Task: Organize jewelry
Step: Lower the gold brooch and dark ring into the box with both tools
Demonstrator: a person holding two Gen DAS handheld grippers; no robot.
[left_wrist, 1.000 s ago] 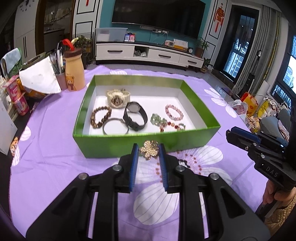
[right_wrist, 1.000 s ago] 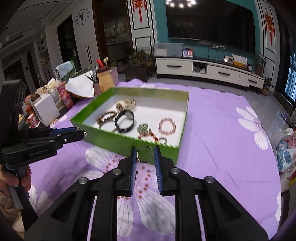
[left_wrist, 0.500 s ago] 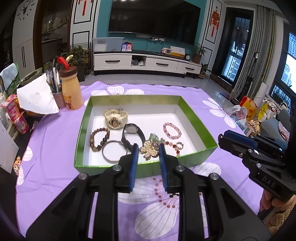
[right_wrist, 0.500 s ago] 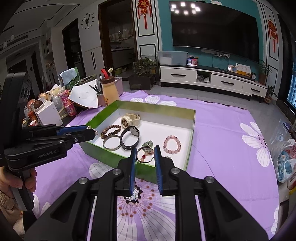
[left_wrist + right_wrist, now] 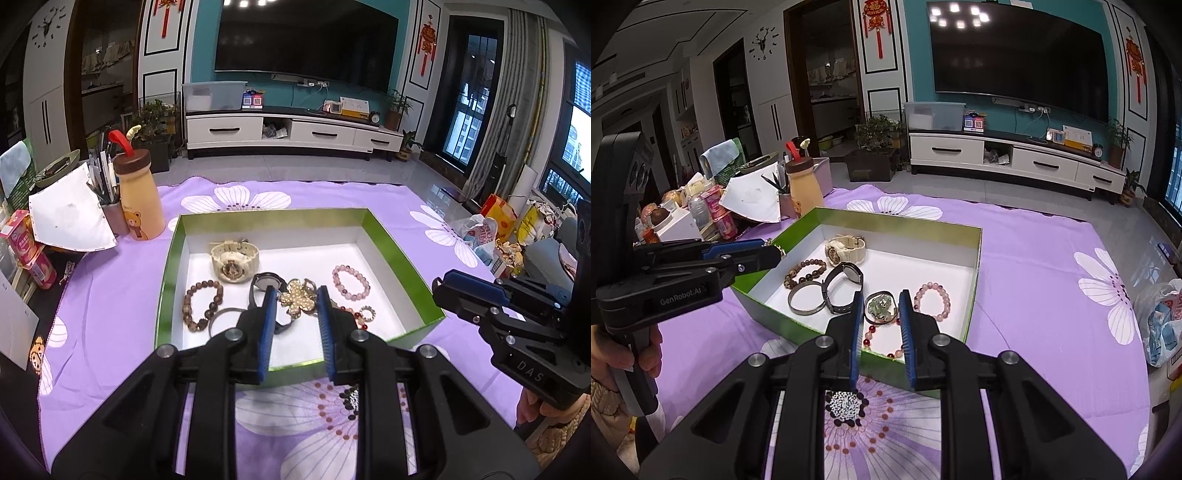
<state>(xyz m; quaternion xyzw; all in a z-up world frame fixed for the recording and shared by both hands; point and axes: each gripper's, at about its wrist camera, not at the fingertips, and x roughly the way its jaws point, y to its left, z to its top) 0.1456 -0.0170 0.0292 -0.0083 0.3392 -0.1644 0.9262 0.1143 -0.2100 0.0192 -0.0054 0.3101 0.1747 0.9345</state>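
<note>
My left gripper (image 5: 296, 294) is shut on a gold flower brooch (image 5: 297, 302) and hangs over the near part of the green box (image 5: 273, 213). My right gripper (image 5: 881, 296) is shut on a thin metal ring (image 5: 881, 292), also above the box's (image 5: 897, 219) near edge. On the box's white floor lie a cream watch (image 5: 233, 260), a brown bead bracelet (image 5: 202, 304), a black watch (image 5: 846, 275), a silver bangle (image 5: 805, 302) and a pink bead bracelet (image 5: 350, 282). Each view shows the other gripper from the side, the right one (image 5: 439, 291) and the left one (image 5: 777, 254).
The box sits on a purple flowered cloth (image 5: 110, 295). A bear-print bottle (image 5: 138, 199), a pen cup, a paper sheet (image 5: 68, 218) and snack packs crowd the far left. A small sparkly piece (image 5: 844, 402) lies on the cloth near the box. Plastic bags (image 5: 1161, 317) lie at the right.
Both grippers have risen and moved forward, from in front of the box's near wall to above its inside. The brooch and the ring stay held.
</note>
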